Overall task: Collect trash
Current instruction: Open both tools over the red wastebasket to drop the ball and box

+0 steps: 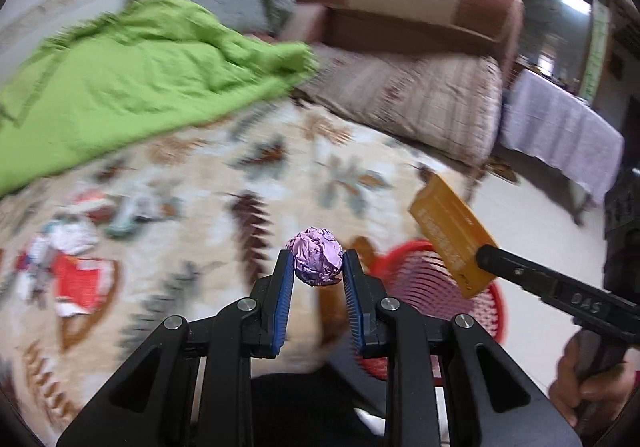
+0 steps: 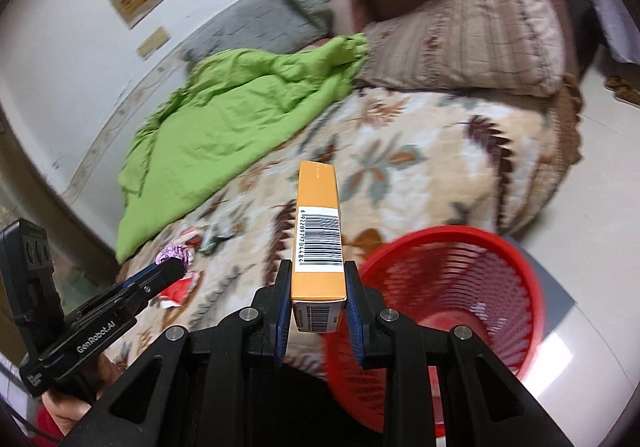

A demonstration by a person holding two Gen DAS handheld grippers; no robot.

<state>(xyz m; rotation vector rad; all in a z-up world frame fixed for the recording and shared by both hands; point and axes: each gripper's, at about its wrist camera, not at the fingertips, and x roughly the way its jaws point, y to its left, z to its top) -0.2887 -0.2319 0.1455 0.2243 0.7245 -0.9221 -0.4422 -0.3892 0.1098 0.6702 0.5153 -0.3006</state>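
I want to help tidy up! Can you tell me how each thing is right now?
left gripper: jaws shut on the foil ball
foil ball: crumpled, purple, held above the bed
right gripper: jaws shut on the orange box
orange box: closed, held upright, barcode showing
red basket: on the floor by the bed, open-topped
wrappers: lying loose on the bedspread
green blanket: rumpled on the bed

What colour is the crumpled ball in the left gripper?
Shiny pinkish purple, like foil. The crumpled ball shows best in the left wrist view, pinched in the left gripper.
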